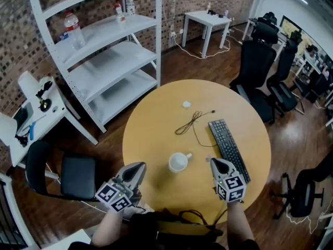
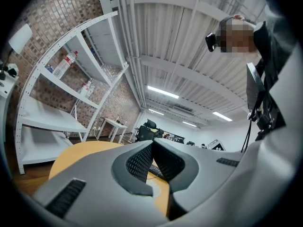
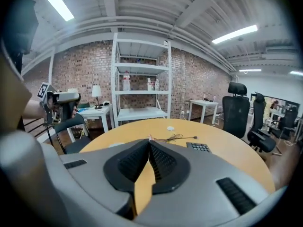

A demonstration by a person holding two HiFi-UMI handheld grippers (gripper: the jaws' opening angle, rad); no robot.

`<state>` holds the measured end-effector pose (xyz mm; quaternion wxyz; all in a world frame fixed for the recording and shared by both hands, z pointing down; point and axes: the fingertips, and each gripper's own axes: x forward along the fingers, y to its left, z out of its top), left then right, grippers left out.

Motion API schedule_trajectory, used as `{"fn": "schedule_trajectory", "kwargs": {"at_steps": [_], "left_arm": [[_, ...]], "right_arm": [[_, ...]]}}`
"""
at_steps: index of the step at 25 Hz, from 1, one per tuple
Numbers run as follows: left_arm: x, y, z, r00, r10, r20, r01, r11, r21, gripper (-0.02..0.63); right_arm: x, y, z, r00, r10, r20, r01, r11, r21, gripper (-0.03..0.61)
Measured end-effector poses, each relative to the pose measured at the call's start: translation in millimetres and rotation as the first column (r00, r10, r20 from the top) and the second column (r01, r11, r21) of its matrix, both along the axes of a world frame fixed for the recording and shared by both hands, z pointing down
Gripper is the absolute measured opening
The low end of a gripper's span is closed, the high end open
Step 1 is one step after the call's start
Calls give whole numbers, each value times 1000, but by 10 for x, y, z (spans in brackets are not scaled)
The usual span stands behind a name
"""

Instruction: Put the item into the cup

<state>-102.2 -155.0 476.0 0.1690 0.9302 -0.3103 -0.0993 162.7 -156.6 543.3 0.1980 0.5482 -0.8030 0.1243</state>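
round table [image 1: 151,124] (light wood), frame centre | white cup [image 1: 178,162] upright, lower middle | black keyboard [image 1: 229,149] right of cup | thin cable [image 1: 191,123] centre | small white item [image 1: 187,104] toward upper edge

cup [image 1: 178,162]: white, upright | item [image 1: 186,104]: small, white, well beyond cup

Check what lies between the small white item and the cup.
A thin cable lies flat on the table between the white item and the cup; the keyboard sits off to the side. Lifted over the cable, the path looks clear.
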Motion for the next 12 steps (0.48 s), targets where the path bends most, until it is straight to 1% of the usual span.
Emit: {"fn": "schedule_trajectory", "kwargs": {"at_steps": [3, 6, 9, 12], "left_arm": [[-229, 19, 22, 998, -57, -9, 57, 998, -10, 3], [-435, 70, 26, 993, -114, -17, 114, 993, -15, 3], [-616, 111, 21, 985, -170, -11, 170, 985, -6, 3], [-753, 197, 81, 980, -200, -13, 200, 979, -25, 3]], "right_arm": [[-333, -180, -88, 996, -80, 31, 79, 997, 11, 5], [-620, -268, -54, 988, -149, 33, 149, 989, -3, 8], [-844, -316, 50, 977, -209, 32, 210, 977, -29, 15], [-982, -347, 245, 969, -245, 23, 246, 966, -74, 17]]}}
